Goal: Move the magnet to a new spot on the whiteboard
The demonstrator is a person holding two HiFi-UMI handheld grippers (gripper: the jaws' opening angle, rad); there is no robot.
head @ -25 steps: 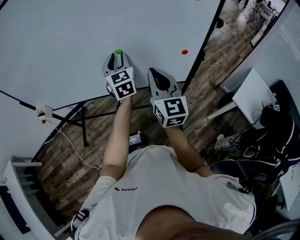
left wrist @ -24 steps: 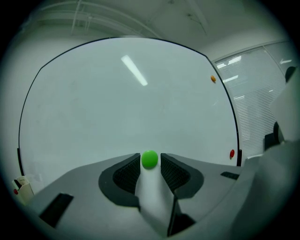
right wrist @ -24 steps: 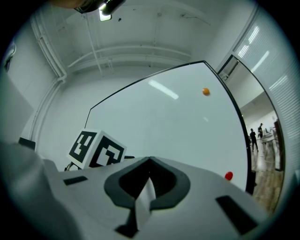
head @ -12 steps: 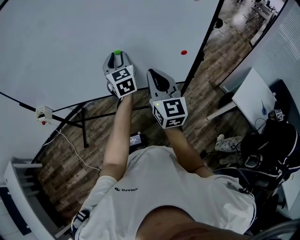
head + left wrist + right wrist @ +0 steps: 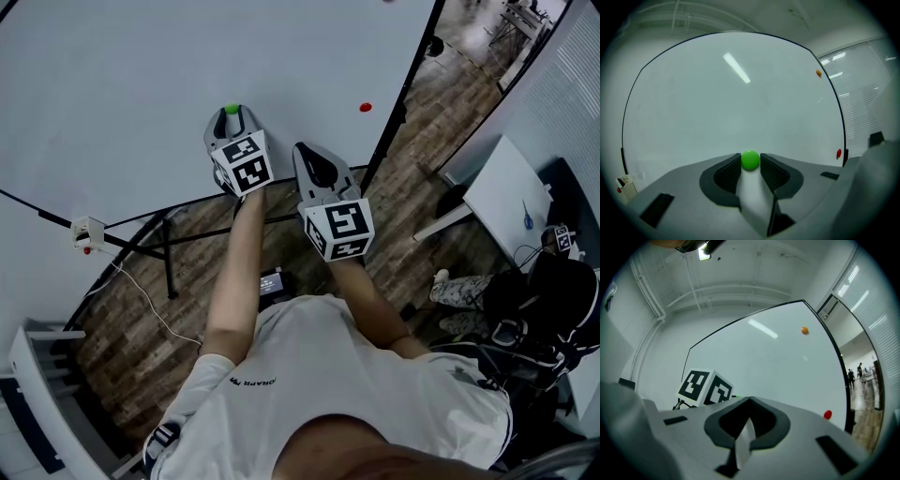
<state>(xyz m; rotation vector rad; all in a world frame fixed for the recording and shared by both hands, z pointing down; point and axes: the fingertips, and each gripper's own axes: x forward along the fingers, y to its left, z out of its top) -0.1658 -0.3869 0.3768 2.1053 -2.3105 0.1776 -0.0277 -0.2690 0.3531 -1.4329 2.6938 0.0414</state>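
- The left gripper (image 5: pixel 750 164) pinches the green magnet (image 5: pixel 750 160) between its jaw tips, at the whiteboard (image 5: pixel 717 108).
- The magnet sits straight ahead of the jaws, low on the board.
- The right gripper (image 5: pixel 749 401) is beside and farther off, its jaws pressed together and empty.

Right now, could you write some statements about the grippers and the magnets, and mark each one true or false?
1. The left gripper holds the green magnet between its jaws. True.
2. The right gripper holds a red magnet. False: its jaws are together with nothing between them.
3. A red magnet sits near the right edge of the whiteboard. True.
4. The green magnet is the only magnet there. False: the red magnet and an orange magnet are on the whiteboard too.
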